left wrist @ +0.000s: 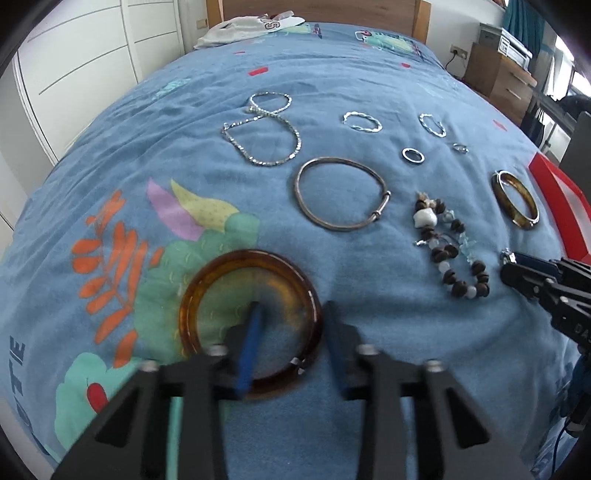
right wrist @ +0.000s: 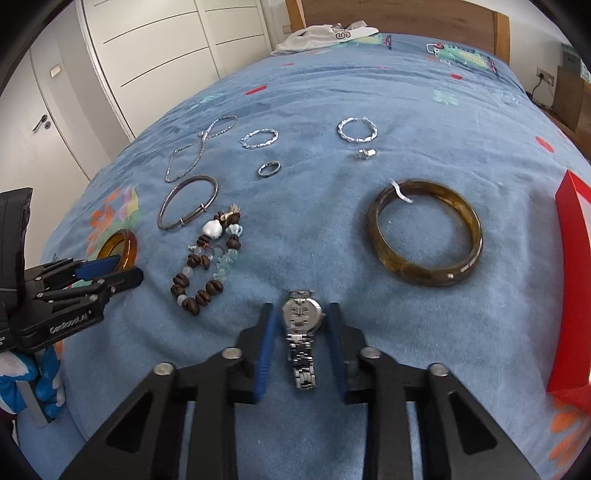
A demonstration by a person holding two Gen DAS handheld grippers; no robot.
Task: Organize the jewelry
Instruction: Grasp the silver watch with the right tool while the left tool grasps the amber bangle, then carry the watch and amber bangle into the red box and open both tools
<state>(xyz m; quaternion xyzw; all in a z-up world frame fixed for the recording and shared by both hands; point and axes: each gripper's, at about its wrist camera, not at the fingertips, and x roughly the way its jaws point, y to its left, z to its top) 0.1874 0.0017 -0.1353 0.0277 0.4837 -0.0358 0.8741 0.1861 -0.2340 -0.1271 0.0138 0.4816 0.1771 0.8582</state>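
Several jewelry pieces lie on a blue bedspread (right wrist: 369,92) beside white wardrobes (right wrist: 166,44)

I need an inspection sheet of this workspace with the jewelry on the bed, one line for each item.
Surface: blue bedspread, jewelry spread on it.
Job's things: amber bangle, watch, brown bangle, bead bracelet, silver bangle, chain.
Clutter: white garment by headboard; red box at edge.
Grippers: left gripper straddles amber bangle's rim, grip unclear; right gripper open around watch.
Cables: black one at wall socket.
Surroundings: white wardrobe, wooden drawers.
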